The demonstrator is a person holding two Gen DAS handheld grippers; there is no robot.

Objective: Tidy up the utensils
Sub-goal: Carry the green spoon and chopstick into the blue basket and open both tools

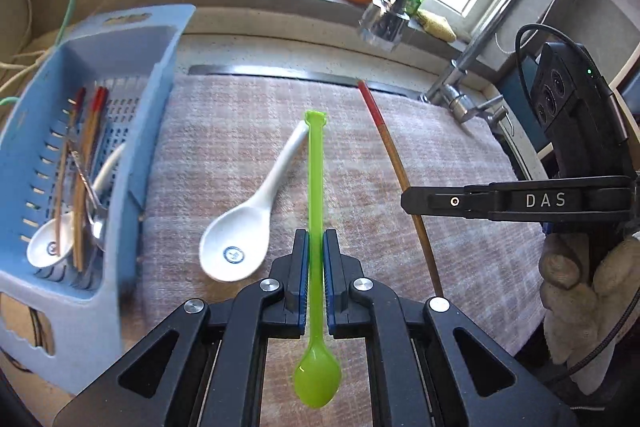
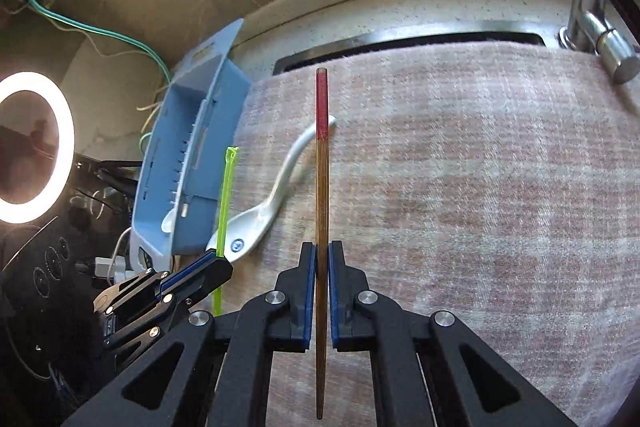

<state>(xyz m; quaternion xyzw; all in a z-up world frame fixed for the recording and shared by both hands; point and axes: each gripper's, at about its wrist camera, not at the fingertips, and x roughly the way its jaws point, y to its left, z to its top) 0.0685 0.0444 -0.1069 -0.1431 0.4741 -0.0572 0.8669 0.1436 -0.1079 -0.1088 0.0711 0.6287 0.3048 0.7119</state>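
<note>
My L gripper (image 1: 316,251) grips green spoon (image 1: 315,187), R gripper (image 2: 322,263) grips chopstick (image 2: 321,187); both thin, can slip before the basket (image 1: 120,39).

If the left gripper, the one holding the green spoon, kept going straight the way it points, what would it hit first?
Most likely the checked towel, near the white ceramic spoon's handle. The left gripper tilts downward, clamped on the green spoon; exact depth is unclear.

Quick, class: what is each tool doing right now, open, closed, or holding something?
Left tool: closed on the green plastic spoon, gripped along its handle.
Right tool: closed on the red-tipped wooden chopstick.
</note>
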